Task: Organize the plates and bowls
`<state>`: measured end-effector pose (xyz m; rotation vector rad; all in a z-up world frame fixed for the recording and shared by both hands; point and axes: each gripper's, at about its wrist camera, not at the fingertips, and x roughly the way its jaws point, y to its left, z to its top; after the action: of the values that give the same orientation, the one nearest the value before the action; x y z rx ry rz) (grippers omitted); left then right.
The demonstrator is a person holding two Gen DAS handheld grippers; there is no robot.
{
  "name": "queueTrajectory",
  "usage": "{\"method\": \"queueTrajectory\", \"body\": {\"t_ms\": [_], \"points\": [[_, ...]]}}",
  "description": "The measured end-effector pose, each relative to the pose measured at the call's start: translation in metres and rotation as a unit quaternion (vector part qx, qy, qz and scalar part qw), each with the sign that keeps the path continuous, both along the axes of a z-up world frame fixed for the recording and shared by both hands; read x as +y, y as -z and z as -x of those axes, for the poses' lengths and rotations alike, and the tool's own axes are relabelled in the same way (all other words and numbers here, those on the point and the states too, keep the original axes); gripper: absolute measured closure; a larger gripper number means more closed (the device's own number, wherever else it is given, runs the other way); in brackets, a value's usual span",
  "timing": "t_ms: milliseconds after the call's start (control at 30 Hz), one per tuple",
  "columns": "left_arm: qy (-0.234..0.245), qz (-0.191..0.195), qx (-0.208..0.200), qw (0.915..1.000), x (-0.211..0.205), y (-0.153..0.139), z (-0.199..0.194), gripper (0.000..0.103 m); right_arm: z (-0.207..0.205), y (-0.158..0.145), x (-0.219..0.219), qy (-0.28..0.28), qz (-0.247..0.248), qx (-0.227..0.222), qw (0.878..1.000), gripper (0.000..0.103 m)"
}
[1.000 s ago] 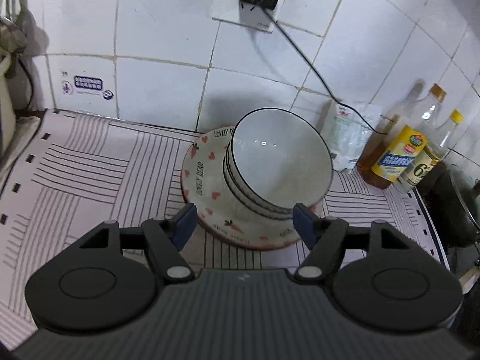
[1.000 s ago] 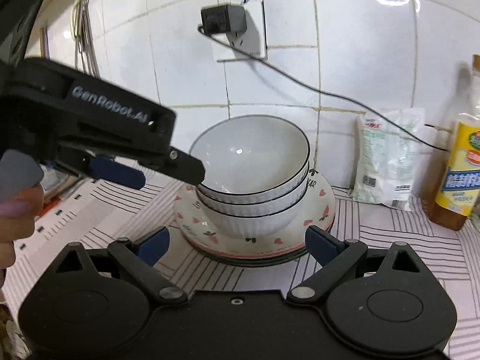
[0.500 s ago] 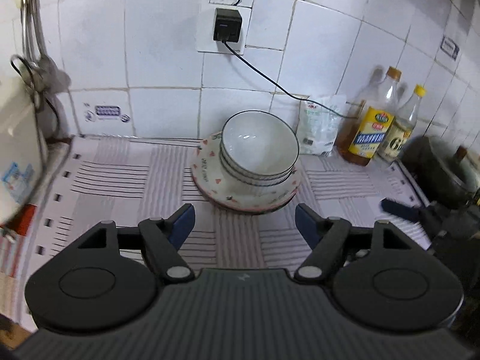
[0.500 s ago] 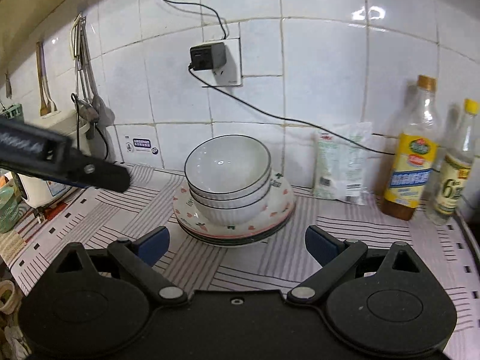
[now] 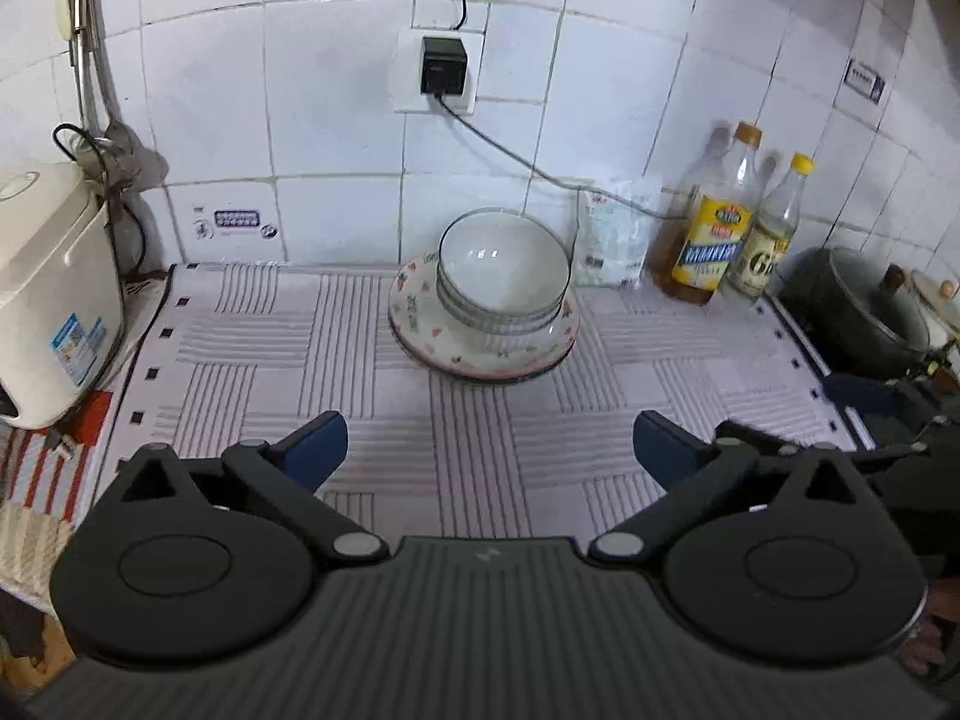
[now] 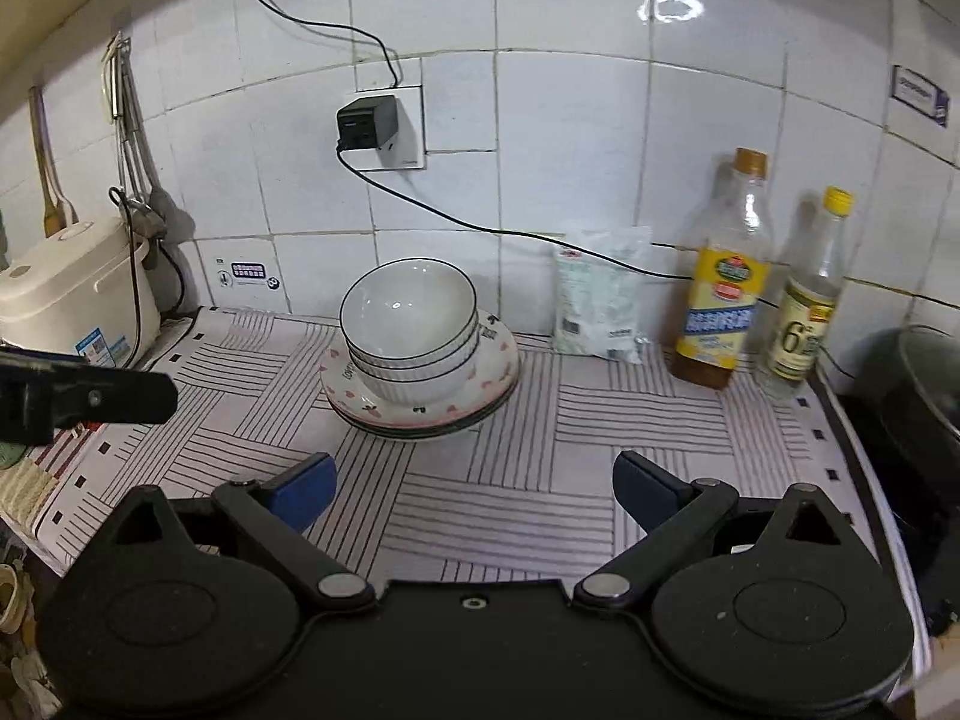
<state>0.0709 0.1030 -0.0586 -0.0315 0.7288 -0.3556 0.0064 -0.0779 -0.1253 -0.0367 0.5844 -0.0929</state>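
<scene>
The left gripper point(image 5: 490, 441) and the right gripper point(image 6: 474, 483) are held wide apart and empty, pointed at the stacked bowls point(image 6: 411, 324) on the plates point(image 6: 504, 369), well back.

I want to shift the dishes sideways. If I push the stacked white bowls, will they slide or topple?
The three nested white bowls look glazed, so likely slippery on the heart-patterned plates. They sit off-centre and slightly tilted, so could tip.
</scene>
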Motion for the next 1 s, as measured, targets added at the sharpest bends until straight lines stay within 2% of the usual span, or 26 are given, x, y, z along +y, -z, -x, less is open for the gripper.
{"method": "queueTrajectory", "body": {"t_ms": [133, 300, 467, 767, 1000], "points": [[-0.018, -0.019, -0.001, 0.9997, 0.002, -0.007, 0.013, 0.0, 0.013, -0.011, 0.013, 0.022, 0.027, 0.016, 0.999, 0.002], [-0.038, -0.016, 0.001, 0.9992, 0.012, -0.015, 0.028, 0.0, 0.031, -0.022, 0.023, 0.032, 0.011, 0.015, 0.999, 0.002], [-0.049, -0.007, 0.0, 0.9988, 0.019, -0.023, 0.04, 0.0, 0.047, -0.03, 0.035, 0.042, 0.027, 0.001, 0.999, 0.002], [-0.045, -0.032, -0.01, 0.9984, 0.013, -0.031, 0.058, 0.0, 0.071, -0.039, 0.035, 0.058, 0.003, -0.004, 0.998, 0.002], [-0.043, -0.058, -0.022, 0.9972, 0.008, -0.029, 0.069, 0.0, 0.076, -0.04, 0.037, 0.06, 0.003, -0.001, 0.998, 0.002]]}}
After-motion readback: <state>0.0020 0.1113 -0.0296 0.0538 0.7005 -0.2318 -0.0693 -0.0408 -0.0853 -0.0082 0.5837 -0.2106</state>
